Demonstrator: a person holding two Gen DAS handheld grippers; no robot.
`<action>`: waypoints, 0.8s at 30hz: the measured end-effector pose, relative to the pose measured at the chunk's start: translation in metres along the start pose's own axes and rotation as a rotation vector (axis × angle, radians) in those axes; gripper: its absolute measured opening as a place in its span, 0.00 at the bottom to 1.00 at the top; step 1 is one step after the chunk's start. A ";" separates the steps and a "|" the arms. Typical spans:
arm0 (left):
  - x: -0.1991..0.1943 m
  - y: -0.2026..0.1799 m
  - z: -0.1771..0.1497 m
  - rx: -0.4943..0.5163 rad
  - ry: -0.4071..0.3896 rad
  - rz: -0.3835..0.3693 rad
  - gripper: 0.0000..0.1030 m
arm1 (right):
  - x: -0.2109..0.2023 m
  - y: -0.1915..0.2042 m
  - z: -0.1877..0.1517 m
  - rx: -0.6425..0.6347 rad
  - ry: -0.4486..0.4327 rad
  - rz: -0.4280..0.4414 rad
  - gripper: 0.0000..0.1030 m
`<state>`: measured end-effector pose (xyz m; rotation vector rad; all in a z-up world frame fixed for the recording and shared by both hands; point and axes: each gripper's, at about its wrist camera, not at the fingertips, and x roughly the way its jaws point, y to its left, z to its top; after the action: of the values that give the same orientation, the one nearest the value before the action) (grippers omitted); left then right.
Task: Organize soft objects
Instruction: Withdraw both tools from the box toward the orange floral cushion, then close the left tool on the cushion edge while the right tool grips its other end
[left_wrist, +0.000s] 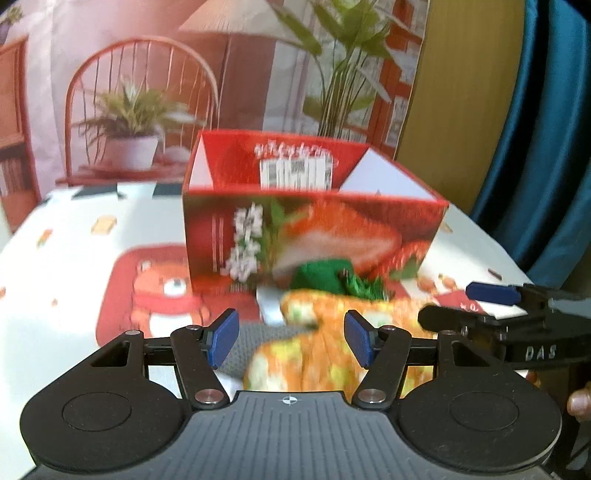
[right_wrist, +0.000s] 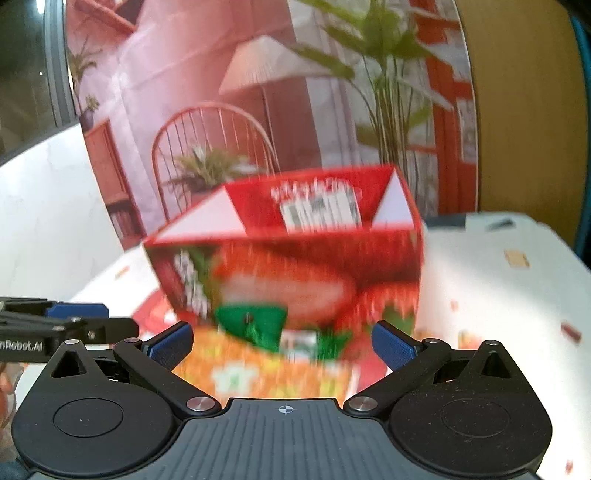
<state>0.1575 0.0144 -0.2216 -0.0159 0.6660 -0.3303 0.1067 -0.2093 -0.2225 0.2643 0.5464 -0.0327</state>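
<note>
Bear-print tablecloth (left_wrist: 74, 236), strawberry box (left_wrist: 314, 236), "DAS" on right gripper (left_wrist: 491, 306)

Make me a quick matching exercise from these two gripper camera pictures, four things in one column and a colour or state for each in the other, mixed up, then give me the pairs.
Things:
1. box
2. knitted cloth
3. green item
4. left gripper

Descriptions:
A. orange with yellow and green patches
B. open, nothing held
C. red, strawberry picture, top open
D. dark green, lying against the box's front

Pairs: 1-C, 2-A, 3-D, 4-B
</note>
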 end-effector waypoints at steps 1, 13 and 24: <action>0.000 0.001 -0.005 -0.005 0.003 0.002 0.63 | 0.000 0.001 -0.007 -0.004 0.017 0.004 0.99; 0.003 0.002 -0.032 -0.026 0.028 0.007 0.63 | 0.008 0.014 -0.045 -0.096 0.068 -0.001 0.99; 0.014 0.008 -0.041 -0.063 0.052 -0.014 0.62 | 0.023 0.011 -0.057 -0.118 0.101 -0.002 1.00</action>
<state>0.1445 0.0213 -0.2633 -0.0718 0.7274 -0.3238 0.0982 -0.1832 -0.2785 0.1506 0.6462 0.0114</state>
